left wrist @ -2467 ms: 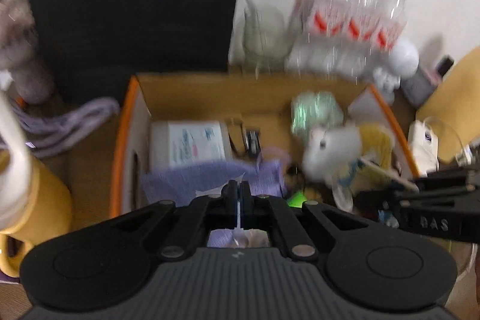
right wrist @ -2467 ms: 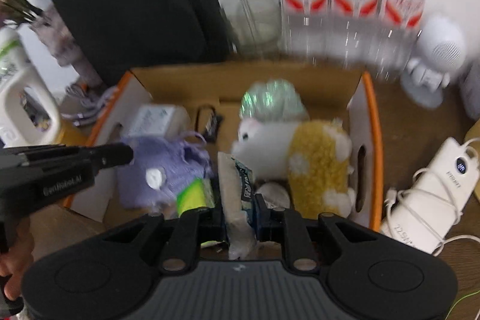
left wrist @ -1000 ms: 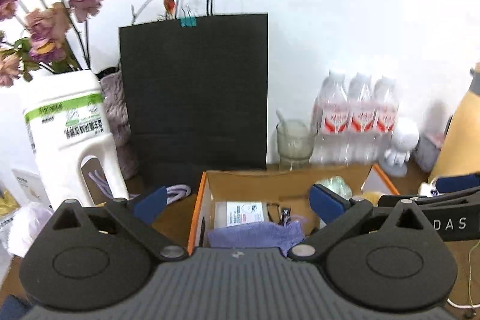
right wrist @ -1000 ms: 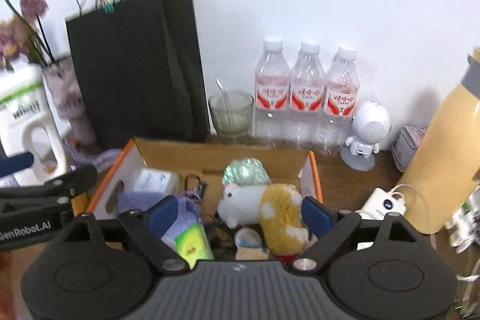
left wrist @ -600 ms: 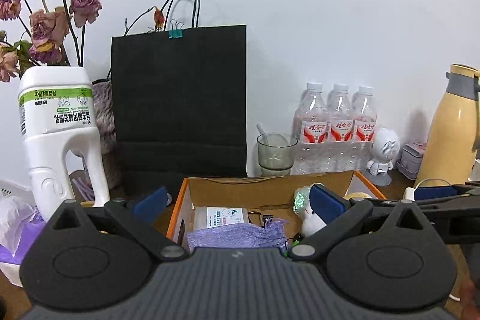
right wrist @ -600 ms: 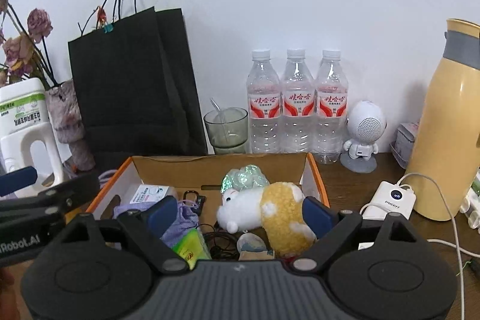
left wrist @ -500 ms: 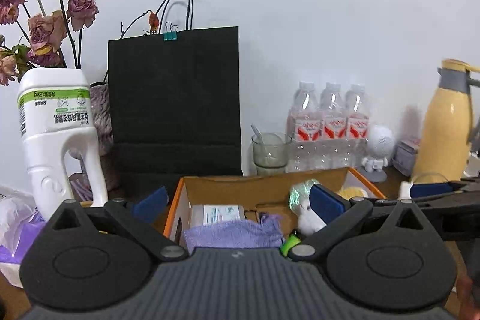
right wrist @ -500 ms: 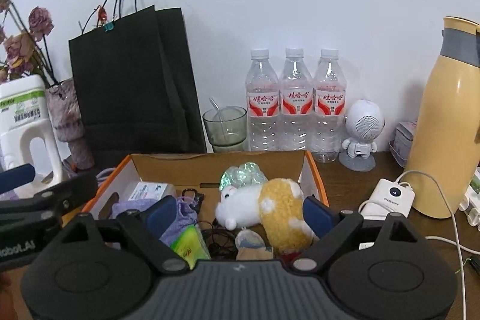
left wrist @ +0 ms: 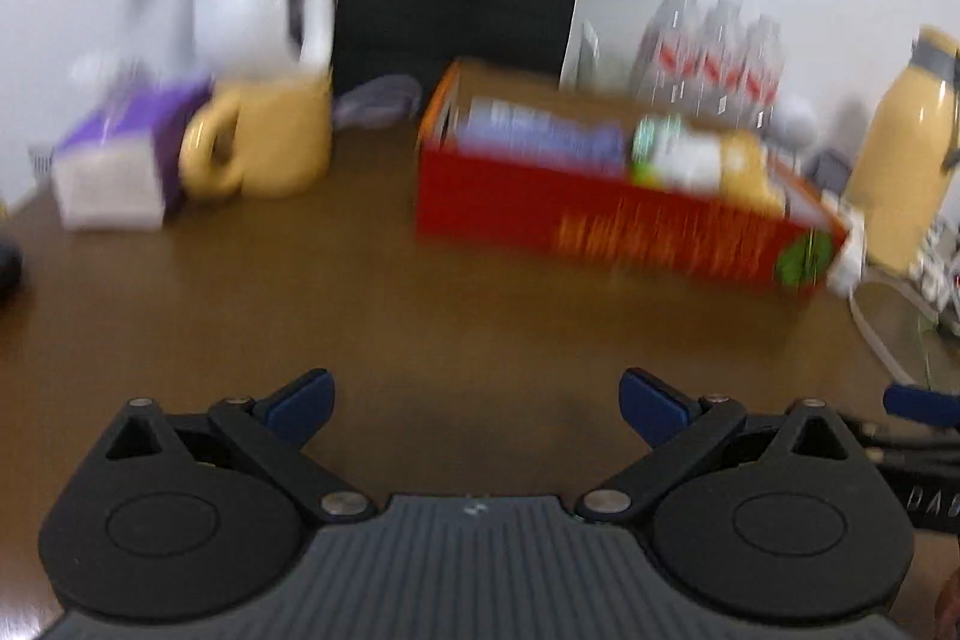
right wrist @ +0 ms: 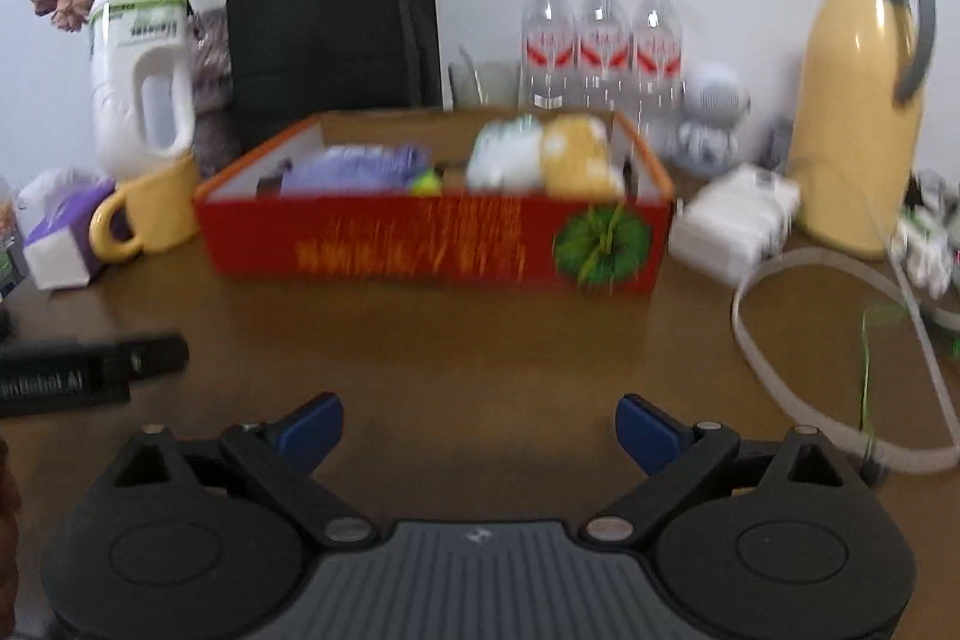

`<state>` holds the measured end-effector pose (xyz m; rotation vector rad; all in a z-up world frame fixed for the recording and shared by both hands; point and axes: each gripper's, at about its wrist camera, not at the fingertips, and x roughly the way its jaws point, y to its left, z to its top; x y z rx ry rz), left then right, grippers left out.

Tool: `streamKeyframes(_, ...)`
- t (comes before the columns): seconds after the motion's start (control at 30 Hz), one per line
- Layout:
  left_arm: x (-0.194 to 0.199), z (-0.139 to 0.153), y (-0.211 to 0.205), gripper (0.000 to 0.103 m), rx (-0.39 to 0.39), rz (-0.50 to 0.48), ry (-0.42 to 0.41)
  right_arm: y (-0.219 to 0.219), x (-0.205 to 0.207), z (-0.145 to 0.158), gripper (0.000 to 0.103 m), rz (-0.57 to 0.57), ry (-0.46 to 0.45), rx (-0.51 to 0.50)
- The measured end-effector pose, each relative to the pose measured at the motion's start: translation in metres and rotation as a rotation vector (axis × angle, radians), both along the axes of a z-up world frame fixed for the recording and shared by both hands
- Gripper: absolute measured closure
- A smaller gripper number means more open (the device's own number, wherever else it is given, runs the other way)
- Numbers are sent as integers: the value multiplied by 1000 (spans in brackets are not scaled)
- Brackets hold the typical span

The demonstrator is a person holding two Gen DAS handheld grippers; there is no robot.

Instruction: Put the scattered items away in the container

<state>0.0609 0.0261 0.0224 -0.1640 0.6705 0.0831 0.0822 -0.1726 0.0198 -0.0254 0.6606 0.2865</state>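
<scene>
Both hand-held grippers (left wrist: 474, 403) (right wrist: 480, 430) back from red box (right wrist: 432, 238), labels blurred.

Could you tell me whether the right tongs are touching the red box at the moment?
Apart. The right wrist view shows bare brown table between the open right tongs and the red box.

brown wooden table (right wrist: 480, 340), bare patch up front. red cardboard box (right wrist: 432, 238) sits mid-table, stuffed w/ items. yellow mug (right wrist: 150, 214) + purple tissue pack (right wrist: 60, 238) just left of it. black paper bag (right wrist: 330, 10), white jug (right wrist: 141, 76), three water bottles (right wrist: 600, 34) along back. power bank (right wrist: 732, 220), yellow thermos (right wrist: 858, 100), looped white cable (right wrist: 840, 340) on right
</scene>
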Motion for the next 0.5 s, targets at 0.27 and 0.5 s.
streamKeyframes(0.27, -44, -1, -14, 0, 136, -63, -74, -8, -33, -12, 5, -42, 16, 6)
streamKeyframes(0.5, -43, -7, -29, 0, 171, -82, -36, -6, -43, -21, 4, -65, 33, -7)
